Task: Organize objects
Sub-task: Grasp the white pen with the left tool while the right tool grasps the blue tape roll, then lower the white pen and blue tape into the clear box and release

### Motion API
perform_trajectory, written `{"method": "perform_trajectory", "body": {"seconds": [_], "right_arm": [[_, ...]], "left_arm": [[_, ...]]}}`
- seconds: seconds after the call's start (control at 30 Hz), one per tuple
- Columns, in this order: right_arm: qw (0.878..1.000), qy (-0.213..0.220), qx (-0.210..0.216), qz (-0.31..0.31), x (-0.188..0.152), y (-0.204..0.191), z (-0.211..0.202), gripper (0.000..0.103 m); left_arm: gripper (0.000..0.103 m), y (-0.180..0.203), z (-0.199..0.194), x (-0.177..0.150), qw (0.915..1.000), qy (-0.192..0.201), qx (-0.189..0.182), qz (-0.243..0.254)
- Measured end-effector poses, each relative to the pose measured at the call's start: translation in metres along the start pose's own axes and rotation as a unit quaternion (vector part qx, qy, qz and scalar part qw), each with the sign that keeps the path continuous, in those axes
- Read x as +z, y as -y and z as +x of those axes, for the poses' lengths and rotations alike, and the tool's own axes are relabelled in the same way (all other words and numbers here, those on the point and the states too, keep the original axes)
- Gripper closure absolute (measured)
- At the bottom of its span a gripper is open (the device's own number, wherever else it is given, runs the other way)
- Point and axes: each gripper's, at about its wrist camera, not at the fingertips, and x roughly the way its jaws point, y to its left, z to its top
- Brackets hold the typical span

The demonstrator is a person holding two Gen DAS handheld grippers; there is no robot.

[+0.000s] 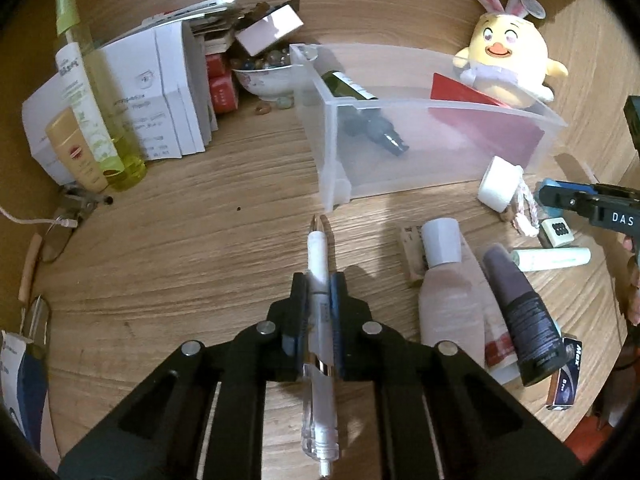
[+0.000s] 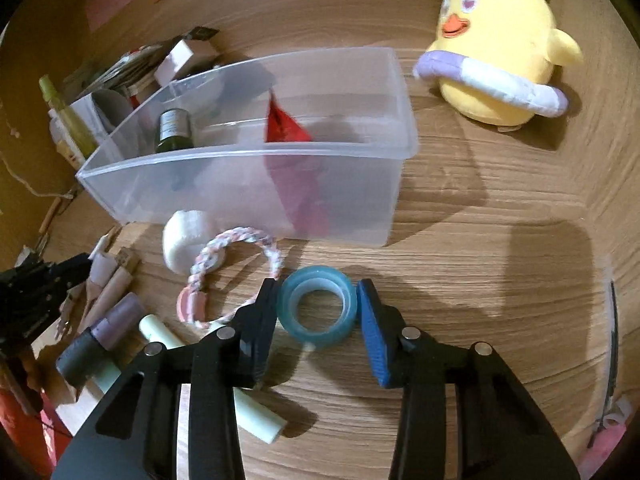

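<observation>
Lettering is scarce and mostly too blurred to read: "DAS" in white shows on the black body of the right gripper (image 1: 550, 196) where it enters the left wrist view, and "Max" stands on a small dark box (image 1: 564, 376) lying by a dark tube (image 1: 524, 320); the print on the tall green bottle (image 1: 86, 88) and on the white folded cartons (image 1: 160, 92) cannot be made out. A translucent plastic bin (image 2: 248, 184) sits on the wooden table (image 2: 480, 280) and holds a dark green bottle (image 2: 173, 130) lying at one end and a red packet (image 2: 286, 128) leaning near the middle. A patterned bowl (image 1: 266, 78) behind the bin holds what look like beads or marbles. A yellow plush chick (image 2: 500, 56) stands just beyond the bin. The left gripper (image 1: 319, 284) is pinched on a white pen (image 1: 318, 264), tip pointing toward the bin. The right gripper's jaws flank a blue tape roll (image 2: 318, 308) on the table; the left pad touches it, the right stands just clear.
</observation>
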Motion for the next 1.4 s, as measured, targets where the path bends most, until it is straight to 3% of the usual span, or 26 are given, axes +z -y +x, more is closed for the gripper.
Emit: {"method": "perform_trajectory", "body": {"seconds": [0.4,0.73,1.4], "right_arm": [[0.998,0.060,-0.003,0.017,0.003,0.005,-0.037,0.067],[0.992,0.120,0.038,0.009,0.023,-0.009,-0.067,0.067],[0.985,0.161,0.062,-0.021,0.068,-0.013,-0.080,0.067]], "left_arm": [[0.093,-0.009,-0.036,0.006,0.9978,0.052,-0.007,-0.040],[0.093,-0.007,-0.064,0.026,0.9924,0.103,-0.017,-0.065],[0.093,0.014,-0.094,0.099,0.9850,0.152,-0.059,-0.057]]}}
